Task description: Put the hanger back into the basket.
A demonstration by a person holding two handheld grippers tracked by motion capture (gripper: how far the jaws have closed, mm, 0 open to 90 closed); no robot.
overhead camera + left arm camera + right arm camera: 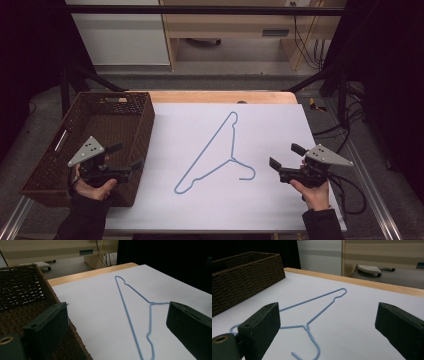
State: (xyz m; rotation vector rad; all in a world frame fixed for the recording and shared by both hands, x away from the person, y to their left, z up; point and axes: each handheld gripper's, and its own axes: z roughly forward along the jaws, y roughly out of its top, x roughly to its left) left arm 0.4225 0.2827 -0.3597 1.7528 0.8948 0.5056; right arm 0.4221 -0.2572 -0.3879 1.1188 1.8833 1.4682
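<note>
High view: blue wire hanger (216, 156) lies flat mid-table on the white sheet (270, 200), long bar running near-left to far-right, hook toward the right edge. Left gripper (126, 161) hovers over the wicker basket (47, 167), right gripper (283, 156) near the right edge, both jaws open, empty.
Left gripper view: hanger (135, 312) between the spread jaws.
Right gripper view: hook (312, 350) nearest, jaws wide apart.

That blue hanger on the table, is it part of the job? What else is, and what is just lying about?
Part of the job:
- thin blue wire hanger, flat on the white sheet
- left gripper, open
- right gripper, open
- probably the dark brown woven basket beside the sheet

Just lying about:
- pale wooden cabinet behind the table
- black cables on the floor
</note>
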